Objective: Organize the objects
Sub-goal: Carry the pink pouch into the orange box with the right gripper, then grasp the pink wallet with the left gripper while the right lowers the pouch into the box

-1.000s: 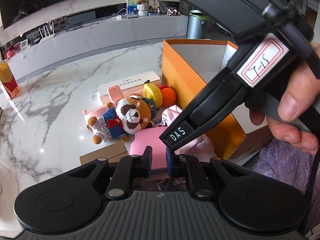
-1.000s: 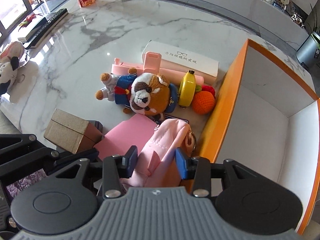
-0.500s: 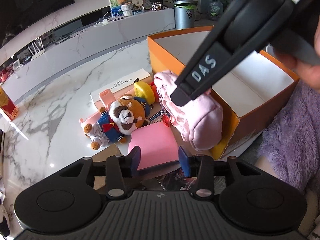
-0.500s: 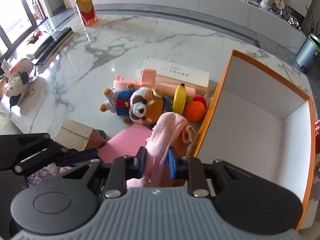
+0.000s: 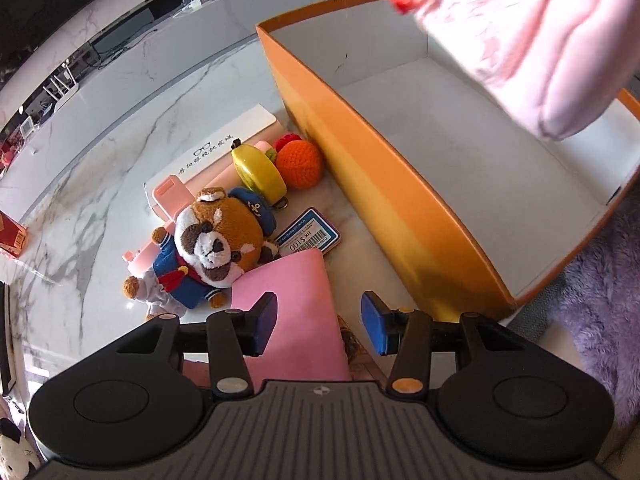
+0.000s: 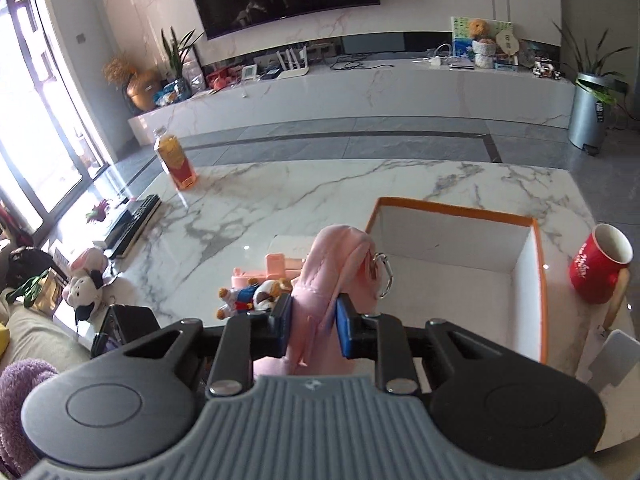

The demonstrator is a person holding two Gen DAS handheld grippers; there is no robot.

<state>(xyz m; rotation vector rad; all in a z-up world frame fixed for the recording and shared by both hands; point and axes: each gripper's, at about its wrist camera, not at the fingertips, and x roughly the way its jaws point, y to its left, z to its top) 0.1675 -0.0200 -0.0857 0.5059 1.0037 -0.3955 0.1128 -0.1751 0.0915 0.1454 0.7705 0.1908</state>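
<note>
My right gripper (image 6: 313,326) is shut on a pink fabric pouch (image 6: 336,264) with a metal clip, held up in the air just left of the orange box (image 6: 538,280). In the left wrist view the pouch (image 5: 528,40) hangs blurred above the open, empty orange box (image 5: 384,184). My left gripper (image 5: 318,322) is open and empty, low over a pink notebook (image 5: 296,304). A plush dog in a sailor suit (image 5: 212,248), a yellow banana toy (image 5: 258,174), an orange crochet ball (image 5: 300,164) and a barcode card (image 5: 308,234) lie left of the box.
A white glasses case (image 5: 216,144) and a pink phone stand (image 5: 172,196) lie behind the toys. A red mug (image 6: 598,268) stands right of the box. A bottle of amber drink (image 6: 176,164), a remote (image 6: 136,220) and a cow plush (image 6: 86,284) are on the marble table's left side.
My right gripper closed on the pink pouch and lifted it off the table, up over the box. My left gripper opened wider and rose above the pink notebook.
</note>
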